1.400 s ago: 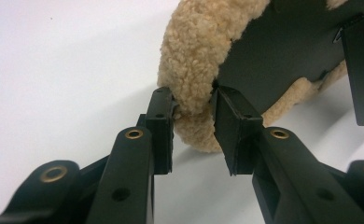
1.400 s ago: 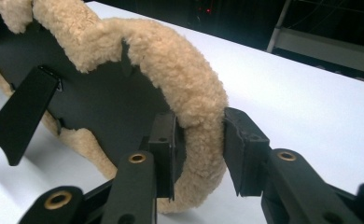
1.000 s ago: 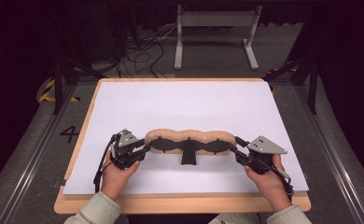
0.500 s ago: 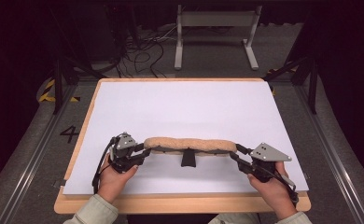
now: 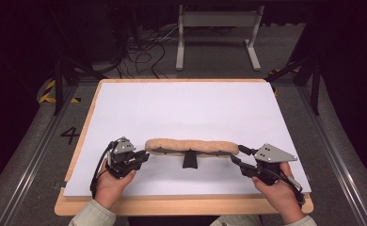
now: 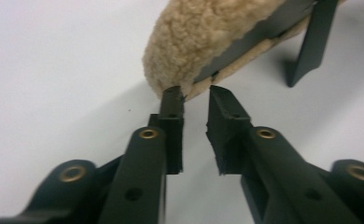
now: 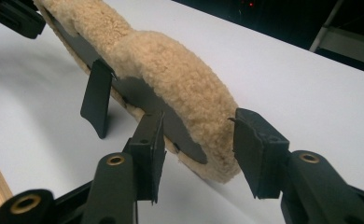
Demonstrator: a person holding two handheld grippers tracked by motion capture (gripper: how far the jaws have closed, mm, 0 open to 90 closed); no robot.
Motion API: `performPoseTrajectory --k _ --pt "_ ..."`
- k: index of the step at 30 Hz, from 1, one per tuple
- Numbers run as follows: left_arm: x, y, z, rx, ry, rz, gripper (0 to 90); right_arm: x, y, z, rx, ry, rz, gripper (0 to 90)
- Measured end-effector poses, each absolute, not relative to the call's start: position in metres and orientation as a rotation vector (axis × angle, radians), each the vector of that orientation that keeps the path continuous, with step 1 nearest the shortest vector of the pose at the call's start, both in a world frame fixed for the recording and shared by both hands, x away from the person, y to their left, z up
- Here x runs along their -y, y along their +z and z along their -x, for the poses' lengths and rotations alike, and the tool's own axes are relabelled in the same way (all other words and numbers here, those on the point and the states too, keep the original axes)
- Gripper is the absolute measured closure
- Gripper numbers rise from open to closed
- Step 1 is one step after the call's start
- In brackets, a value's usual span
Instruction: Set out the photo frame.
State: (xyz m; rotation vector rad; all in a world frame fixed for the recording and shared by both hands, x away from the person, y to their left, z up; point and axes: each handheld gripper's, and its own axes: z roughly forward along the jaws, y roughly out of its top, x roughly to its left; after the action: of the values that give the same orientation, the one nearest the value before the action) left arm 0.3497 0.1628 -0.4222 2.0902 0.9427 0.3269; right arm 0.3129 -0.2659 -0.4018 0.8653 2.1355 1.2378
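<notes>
Jaws apart both sides: left gripper (image 6: pixel 196 95), right gripper (image 7: pixel 199 126) straddling fleece pad (image 5: pixel 191 146) ends. Grip pending, prob. early.

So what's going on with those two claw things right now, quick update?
Left gripper open at fleece pad end. Right gripper open around other end. Pad over white sheet, nothing in the way.

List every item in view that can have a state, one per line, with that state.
Fleece pad: stretched long between both tongs, tilted, black strap tab hanging down to the white sheet.
Left tongs: jaws open, tips at the pad's end.
Right tongs: jaws open, straddling the pad's other end.
</notes>
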Motion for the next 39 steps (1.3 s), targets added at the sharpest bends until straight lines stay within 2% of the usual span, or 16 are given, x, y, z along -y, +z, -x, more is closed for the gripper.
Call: performPoseTrajectory --k 2,5,6,15,24,39 --pt "-0.162 -0.421 -0.348 -0.916 0.302 -2.097 83.5 0.267 -0.401 -0.313 -2.142 1.229 -0.860 55.4" --pt "-0.160 -0.421 -0.347 -0.887 0.309 -2.128 89.9 0.270 -0.398 -0.312 -2.171 1.212 -0.856 62.6" --pt "-0.159 -0.419 -0.346 -0.876 0.310 -2.137 90.0 0.273 -0.396 -0.312 -2.178 1.198 -0.843 65.0" --pt "-0.148 -0.416 -0.343 -0.801 0.333 -2.217 90.0 0.283 -0.390 -0.313 -2.192 1.163 -0.836 66.0" --pt "-0.145 -0.424 -0.353 -0.834 0.353 -2.284 90.0 0.290 -0.392 -0.317 -2.209 1.121 -0.870 75.2" --pt "-0.139 -0.433 -0.367 -0.858 0.355 -2.318 90.0 0.300 -0.401 -0.328 -2.182 1.105 -0.941 81.5"
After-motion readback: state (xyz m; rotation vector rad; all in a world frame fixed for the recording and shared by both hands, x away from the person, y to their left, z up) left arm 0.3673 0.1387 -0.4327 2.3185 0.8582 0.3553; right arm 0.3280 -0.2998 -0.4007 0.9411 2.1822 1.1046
